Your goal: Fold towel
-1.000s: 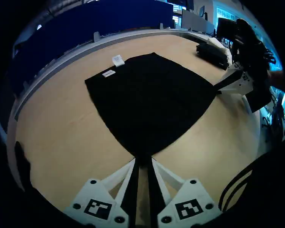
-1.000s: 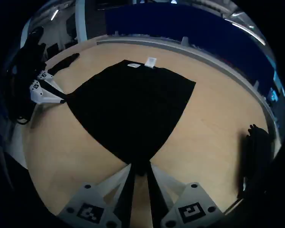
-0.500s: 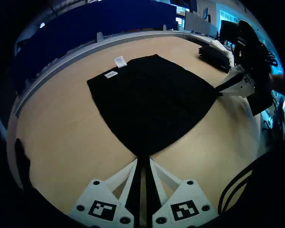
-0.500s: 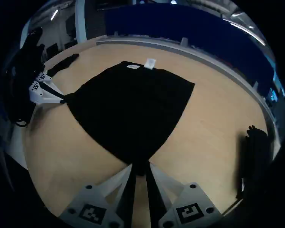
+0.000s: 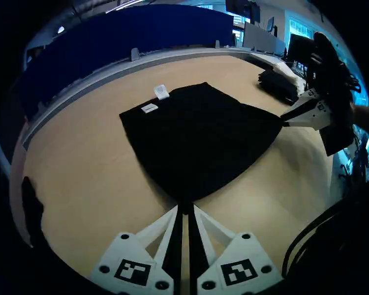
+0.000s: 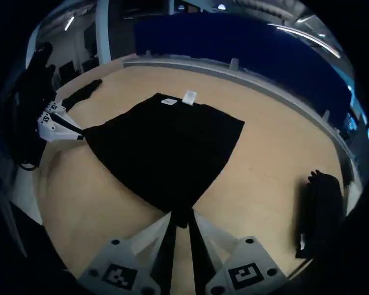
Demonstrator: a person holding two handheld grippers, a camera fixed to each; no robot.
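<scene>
Black towel (image 5: 199, 137) with white tags (image 5: 161, 91) (print illegible) has corners pinched by left gripper (image 5: 185, 209) and right gripper (image 6: 182, 219).

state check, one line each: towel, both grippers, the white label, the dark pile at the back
Towel: spread flat on the table, two near corners pinched.
Left gripper: shut on one towel corner.
Right gripper: shut on the other near corner.
White label: at the far edge, sticking out past the towel.
Dark cloth pile: stacked, apart from the towel.
</scene>
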